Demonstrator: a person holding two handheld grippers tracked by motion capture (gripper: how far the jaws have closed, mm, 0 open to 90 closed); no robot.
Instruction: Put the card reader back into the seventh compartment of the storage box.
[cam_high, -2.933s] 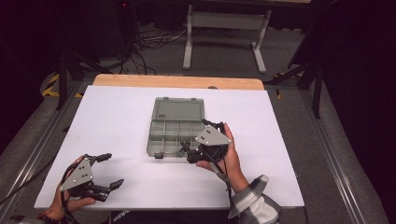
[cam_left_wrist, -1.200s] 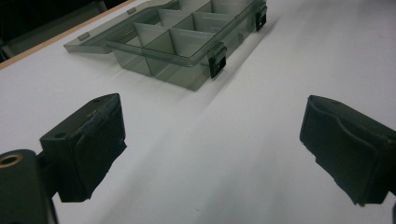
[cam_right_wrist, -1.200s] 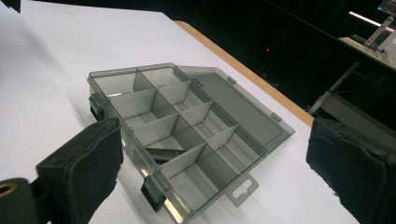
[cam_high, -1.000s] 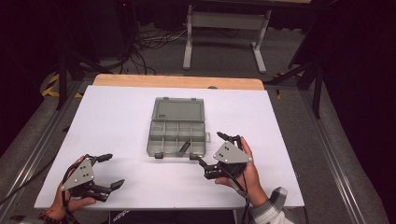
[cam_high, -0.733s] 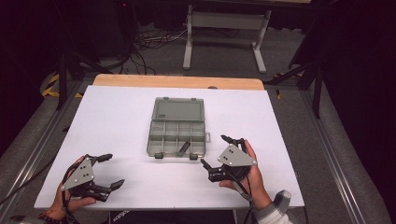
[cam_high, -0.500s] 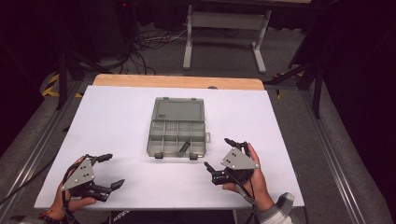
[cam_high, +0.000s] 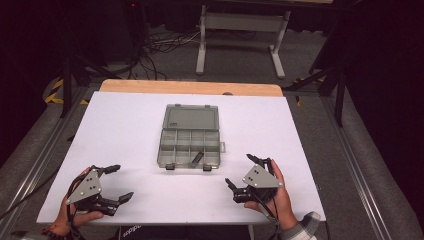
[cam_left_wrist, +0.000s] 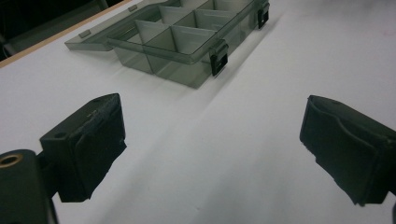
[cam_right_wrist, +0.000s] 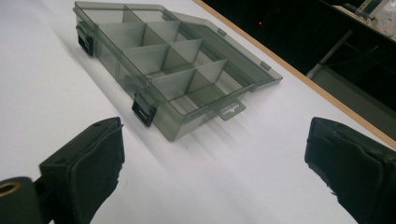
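Dark floor, loose cables and a metal table frame (cam_high: 240, 30) lie beyond the white-covered table (cam_high: 125, 130), whose wooden far edge shows past the sheet. Ahead of both tongs, between them and farther from the person, sits the translucent grey plastic compartment box (cam_high: 191, 145) with its lid (cam_high: 192, 117) folded flat open on the far side and two black latches hanging on the near wall. A small dark stick-shaped item (cam_high: 196, 159) rests slanted in a front compartment, nearer the right gripper; the other cells look empty as far as I can tell. The left gripper (cam_high: 114, 182) rests low at the near left corner, jaws spread wide and holding nothing; the left gripper view confirms bare table between its pads. The right gripper (cam_high: 245, 171) sits near the front right, well short of the box, jaws likewise wide apart and empty. Judging by this, the item is already placed and the lid remains to be swung shut and latched.
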